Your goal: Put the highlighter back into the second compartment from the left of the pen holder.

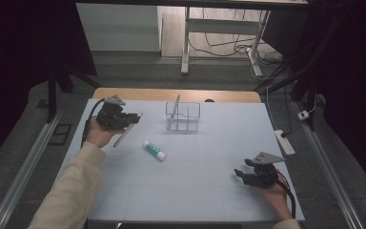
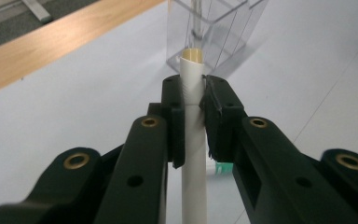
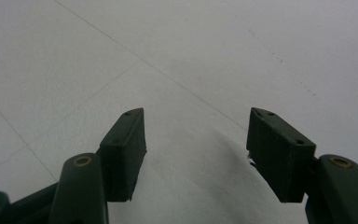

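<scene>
The left gripper (image 2: 193, 100), black and two-jawed, is clamped on a slender white hollow tube (image 2: 193, 154), which passes between its jaws and projects beyond the tips, its cream-coloured open end facing forward. In the high view the same left gripper (image 1: 132, 118) is held above the far-left part of the white foam-covered table (image 1: 209, 191), the tube (image 1: 124, 136) slanting down toward the person's side. The left hand (image 1: 100, 134), in a cream sleeve (image 1: 71, 191), grips it from below. Just ahead of the tube tip stands a clear plastic compartmented holder (image 2: 214, 28), seen in the high view (image 1: 183, 117) near the table's far edge with a thin stick leaning inside. A white glue stick with a green cap (image 1: 154, 150) lies on the table between the holder and the person. The right gripper (image 1: 239, 174), jaws spread apart and holding nothing, rests low at the near-right; its own view shows the right gripper (image 3: 196, 154) over bare white surface.
</scene>
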The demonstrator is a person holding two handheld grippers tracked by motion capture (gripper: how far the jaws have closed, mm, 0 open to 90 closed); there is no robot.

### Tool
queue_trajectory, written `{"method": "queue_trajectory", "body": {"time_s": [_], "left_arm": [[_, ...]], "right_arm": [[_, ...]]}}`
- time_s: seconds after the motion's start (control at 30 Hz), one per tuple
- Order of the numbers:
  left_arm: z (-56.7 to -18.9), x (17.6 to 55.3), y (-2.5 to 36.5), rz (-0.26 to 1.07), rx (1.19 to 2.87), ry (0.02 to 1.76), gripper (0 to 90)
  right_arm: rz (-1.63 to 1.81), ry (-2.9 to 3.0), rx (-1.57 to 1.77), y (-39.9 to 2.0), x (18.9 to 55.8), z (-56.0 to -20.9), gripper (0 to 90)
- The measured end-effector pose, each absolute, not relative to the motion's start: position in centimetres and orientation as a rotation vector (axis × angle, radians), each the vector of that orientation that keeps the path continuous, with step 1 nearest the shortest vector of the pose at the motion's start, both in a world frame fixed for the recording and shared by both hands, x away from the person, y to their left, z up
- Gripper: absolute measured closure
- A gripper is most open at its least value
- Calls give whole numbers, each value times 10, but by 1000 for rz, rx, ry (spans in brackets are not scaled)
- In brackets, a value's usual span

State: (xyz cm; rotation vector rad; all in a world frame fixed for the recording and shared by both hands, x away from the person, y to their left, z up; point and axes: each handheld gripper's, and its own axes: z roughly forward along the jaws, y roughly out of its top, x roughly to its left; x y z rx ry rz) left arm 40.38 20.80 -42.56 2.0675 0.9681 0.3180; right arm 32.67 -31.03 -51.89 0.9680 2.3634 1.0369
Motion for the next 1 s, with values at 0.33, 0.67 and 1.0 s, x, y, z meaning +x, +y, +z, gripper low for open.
{"method": "queue_trajectory", "body": {"time_s": [0.33,0.67,1.0], "left_arm": [[-411,407,198,323,1990,930,786],[-401,414,183,328,1934,904,785],[-391,422,166,327,1888,872,786]], "right_arm": [[1033,2360,971,-311,327,-519,366],[1032,2361,971,-311,327,-519,366],[1038,2355,975,-313,327,-519,366]]}}
